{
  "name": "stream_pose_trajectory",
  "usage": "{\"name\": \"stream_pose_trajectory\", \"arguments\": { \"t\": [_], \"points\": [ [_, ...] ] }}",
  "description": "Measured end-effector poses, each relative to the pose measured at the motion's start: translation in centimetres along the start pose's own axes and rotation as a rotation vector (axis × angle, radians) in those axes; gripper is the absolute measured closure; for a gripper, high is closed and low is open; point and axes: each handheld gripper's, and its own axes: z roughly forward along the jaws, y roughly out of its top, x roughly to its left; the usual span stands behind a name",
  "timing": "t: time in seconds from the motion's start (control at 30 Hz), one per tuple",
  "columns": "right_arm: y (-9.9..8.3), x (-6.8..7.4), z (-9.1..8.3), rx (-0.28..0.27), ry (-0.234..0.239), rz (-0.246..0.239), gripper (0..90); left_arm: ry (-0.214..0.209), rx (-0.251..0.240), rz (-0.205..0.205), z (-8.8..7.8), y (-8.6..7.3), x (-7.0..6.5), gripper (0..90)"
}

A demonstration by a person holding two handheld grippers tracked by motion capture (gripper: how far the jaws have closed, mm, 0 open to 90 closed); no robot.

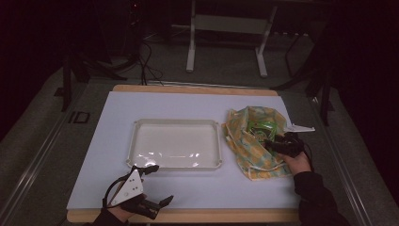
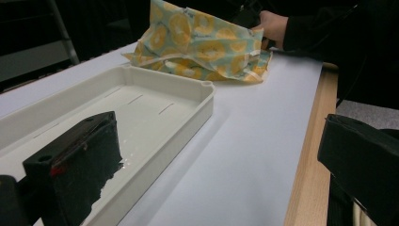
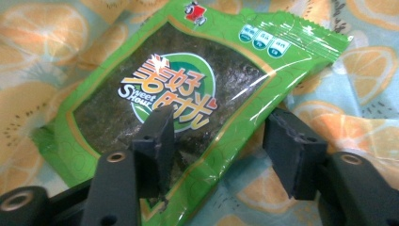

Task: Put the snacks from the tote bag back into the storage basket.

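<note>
Green snack packet is seen lying in the opened orange-print cloth bag at the right of the table — not yet lifted. Right gripper is set over the packet's near edge, jaws parted either side of it; one pad seems to rest on the wrapper, though no pinch can be made out. White tray at centre is seen bare — nothing placed in it yet. Left gripper is held idle at the near left edge, jaws apart, holding nothing. Grasp, lift and probable transfer to the tray are judged outstanding.
</note>
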Motion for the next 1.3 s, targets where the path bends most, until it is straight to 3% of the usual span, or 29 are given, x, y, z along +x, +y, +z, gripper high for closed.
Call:
{"name": "stream_pose_trajectory", "arguments": {
  "t": [0.17, 0.33, 0.47, 0.6, 0.8, 0.97, 1.3],
  "points": [
    [0.2, 0.3, 0.3, 0.042, -0.017, -0.008, 52.5, -0.001, 0.000, 0.003, 0.0, 0.0, 0.0, 0.3],
    [0.5, 0.9, 0.4, 0.069, -0.036, -0.036, 74.5, -0.001, 0.000, 0.004, 0.0, 0.0, 0.0, 0.3],
    [0.8, 1.5, 0.5, 0.085, -0.068, -0.053, 85.6, -0.001, 0.000, 0.004, 0.0, 0.0, 0.0, 0.3],
    [1.1, 1.9, 0.4, 0.088, -0.089, -0.058, 88.3, 0.001, -0.001, 0.004, 0.0, 0.0, 0.0, 0.3],
    [1.4, 1.9, -0.4, 0.028, -0.056, -0.008, 89.1, 0.004, 0.000, 0.004, 0.0, 0.0, 0.1, 0.3],
    [2.0, 2.4, -1.7, -0.023, -0.067, -0.028, 89.2, 0.006, -0.006, 0.005, -0.1, 0.0, 0.1, 0.3],
    [2.3, 2.7, -3.9, -0.101, -0.080, -0.013, 89.2, 0.007, -0.007, 0.007, 0.0, 0.0, 0.1, 0.3]
  ]
}}
